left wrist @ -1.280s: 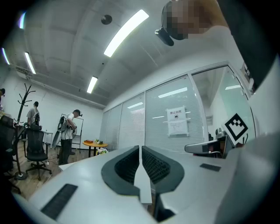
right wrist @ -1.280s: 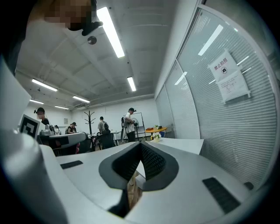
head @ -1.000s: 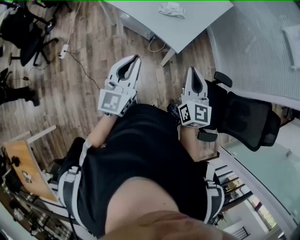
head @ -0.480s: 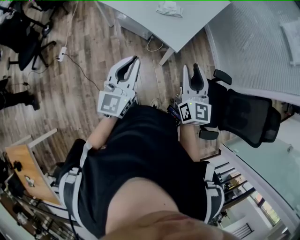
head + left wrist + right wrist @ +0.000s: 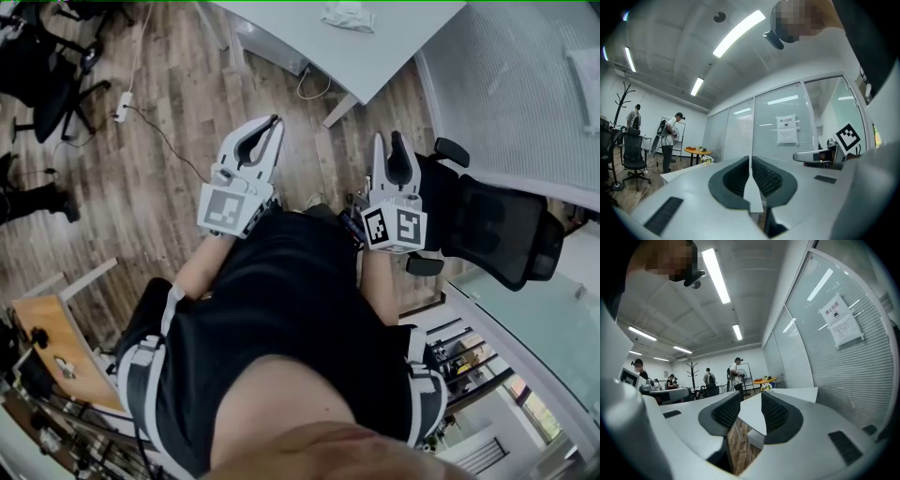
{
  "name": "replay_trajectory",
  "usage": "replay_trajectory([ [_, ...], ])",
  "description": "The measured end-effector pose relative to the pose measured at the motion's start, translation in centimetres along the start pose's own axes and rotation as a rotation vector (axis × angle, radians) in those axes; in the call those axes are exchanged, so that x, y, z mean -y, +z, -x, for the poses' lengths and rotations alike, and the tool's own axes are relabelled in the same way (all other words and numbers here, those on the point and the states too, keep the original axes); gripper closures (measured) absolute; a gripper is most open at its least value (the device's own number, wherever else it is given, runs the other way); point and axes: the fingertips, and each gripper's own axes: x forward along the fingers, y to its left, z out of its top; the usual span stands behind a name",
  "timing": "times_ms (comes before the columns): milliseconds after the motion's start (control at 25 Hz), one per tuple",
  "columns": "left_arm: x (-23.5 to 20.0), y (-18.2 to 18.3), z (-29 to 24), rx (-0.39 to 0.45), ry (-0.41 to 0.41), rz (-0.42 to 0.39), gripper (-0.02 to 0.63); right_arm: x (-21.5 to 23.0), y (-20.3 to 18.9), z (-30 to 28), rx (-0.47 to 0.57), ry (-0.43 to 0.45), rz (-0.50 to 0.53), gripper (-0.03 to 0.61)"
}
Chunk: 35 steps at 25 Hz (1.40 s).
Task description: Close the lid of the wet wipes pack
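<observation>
Since the earlier frame the right gripper (image 5: 387, 141) has gone from jaws together to jaws spread, and both grippers have shifted slightly across the wooden floor (image 5: 169, 187) in the head view. Nearest, the person's black-clad torso fills the lower head view, with both grippers held out level in front of it. The left gripper (image 5: 275, 120) has its jaws pressed together with nothing between them. The right gripper's jaws stand apart and are closing, also on nothing. Just beside the right gripper is a black office chair (image 5: 497, 234). Farther off, a cable and power strip (image 5: 125, 101) lie on the floor. Farthest, a grey table (image 5: 394, 47) carries a pale crumpled item (image 5: 347, 16). Whether that is the wet wipes pack cannot be told, and no lid is visible in any view. Judged risks: the task is not yet under way and the target is well apart from both grippers, so an approach is needed. The chair could snag the right gripper, and the cable could catch a foot. With its jaws together, the left gripper could only push the pack, not pinch it, so the pack may slide when the lid is pressed.
</observation>
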Motion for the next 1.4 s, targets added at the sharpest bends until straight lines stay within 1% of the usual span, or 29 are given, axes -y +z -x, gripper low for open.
replay_trajectory([
  [200, -2.2, -0.9, -0.3, -0.027, -0.031, -0.004, 0.577, -1.6, -0.5, -2.2, 0.007, 0.004, -0.005, 0.43],
  [400, -3.9, -1.7, -3.7, -0.035, -0.016, 0.016, 0.577, -0.1, 0.4, -5.8, 0.019, 0.02, -0.008, 0.43],
  [600, -5.6, -2.7, -10.5, -0.045, 0.001, -0.014, 0.577, 3.7, 1.1, -11.9, 0.023, 0.056, 0.006, 0.43],
  [760, -6.7, -2.4, -16.9, -0.047, 0.018, -0.03, 0.577, 7.4, 2.5, -17.2, 0.024, 0.09, 0.01, 0.43],
  [920, -8.0, -2.0, -22.9, -0.052, 0.029, -0.069, 0.577, 10.5, 4.1, -22.6, 0.021, 0.13, 0.015, 0.431],
  [1120, -9.8, -3.9, -28.4, -0.132, 0.027, -0.13, 0.577, 13.8, 4.5, -27.8, 0.0, 0.145, -0.002, 0.433],
  [1280, -12.1, -6.1, -32.8, -0.214, -0.004, -0.191, 0.577, 15.3, 3.9, -31.7, -0.035, 0.144, -0.005, 0.433],
  [1400, -14.4, -7.6, -36.8, -0.255, -0.043, -0.245, 0.577, 16.2, 3.7, -35.2, -0.05, 0.14, 0.007, 0.433],
])
